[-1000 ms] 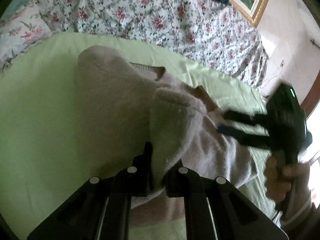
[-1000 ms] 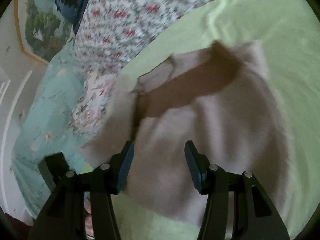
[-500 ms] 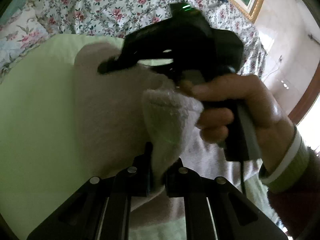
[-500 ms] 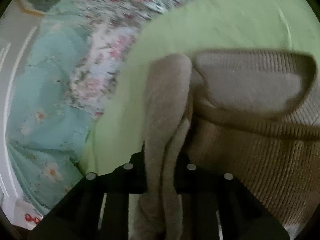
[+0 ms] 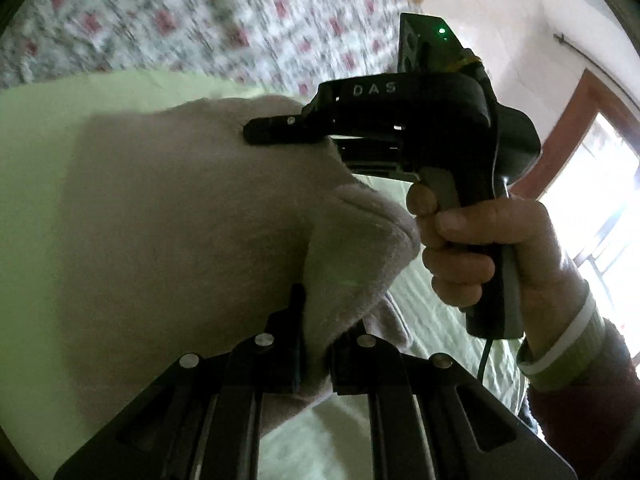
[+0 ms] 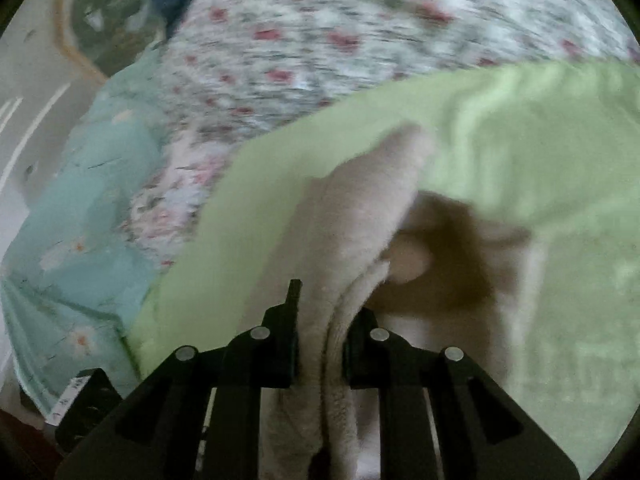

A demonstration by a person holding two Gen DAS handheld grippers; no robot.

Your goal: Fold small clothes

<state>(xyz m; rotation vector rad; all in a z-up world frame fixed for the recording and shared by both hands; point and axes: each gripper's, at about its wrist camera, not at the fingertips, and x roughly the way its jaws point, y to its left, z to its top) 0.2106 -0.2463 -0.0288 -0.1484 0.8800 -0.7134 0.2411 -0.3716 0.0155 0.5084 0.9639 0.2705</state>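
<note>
While both tools pinch cloth, we see the left tool (image 5: 314, 344) clamped nearly together on a fold of the beige sweater (image 5: 180, 220). The right tool (image 6: 320, 344) is likewise clamped on a doubled edge of it. Beyond the tools, the sweater lies on the green sheet (image 6: 520, 140) over the bed, with the floral quilt (image 6: 320, 32) further off.

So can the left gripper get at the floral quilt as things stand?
Probably not. The left gripper is shut on a fold of the sweater, and the right gripper, also clamped on it, sits between it and the floral quilt. It would have to let go first.
</note>
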